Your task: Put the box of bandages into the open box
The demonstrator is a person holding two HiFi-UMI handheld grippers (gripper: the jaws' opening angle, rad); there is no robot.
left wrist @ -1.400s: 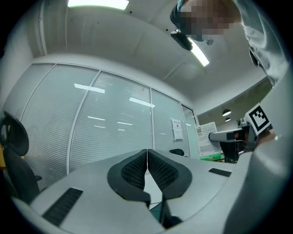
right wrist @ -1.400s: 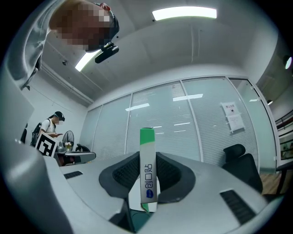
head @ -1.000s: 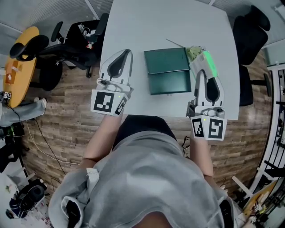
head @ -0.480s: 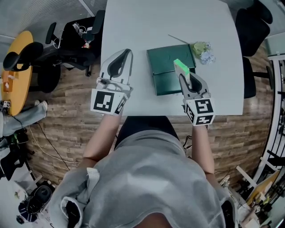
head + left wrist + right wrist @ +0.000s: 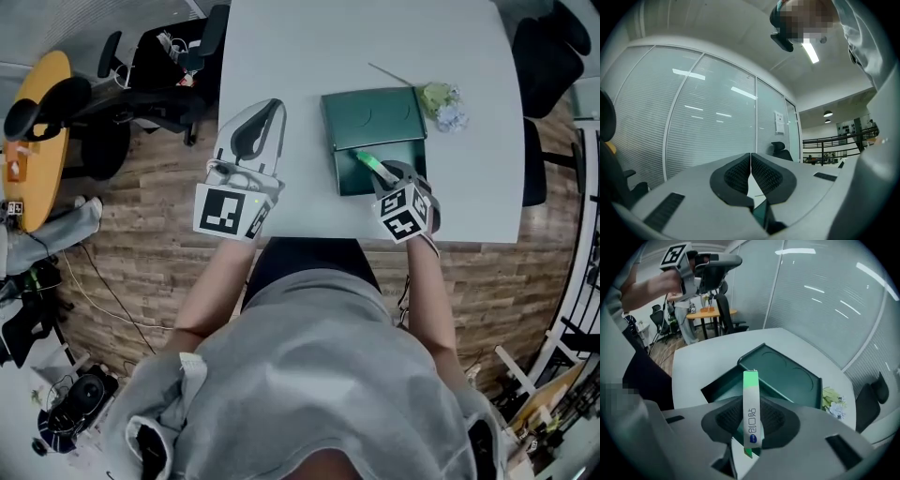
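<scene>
A slim white and green box of bandages [image 5: 751, 413] stands on edge between the jaws of my right gripper [image 5: 752, 420], which is shut on it. In the head view that gripper [image 5: 382, 176] holds the bandage box [image 5: 368, 165] over the near half of the dark green open box [image 5: 378, 141], whose lid [image 5: 370, 117] lies flat behind it. From the right gripper view the open box [image 5: 723, 383] sits just beyond the bandages. My left gripper [image 5: 258, 131] hovers at the table's left side, shut and holding nothing, its pads [image 5: 750, 173] pressed together.
A small bunch of pale flowers [image 5: 442, 102] lies right of the lid, with a thin stick [image 5: 386, 73] beside it. The white table [image 5: 309, 56] ends close to my body. Black office chairs [image 5: 150, 75] stand at left, another [image 5: 548, 56] at right.
My right gripper has carried the bandage box leftward and nearer, from beside the flowers to over the open box's near half. The left gripper has stayed put.
</scene>
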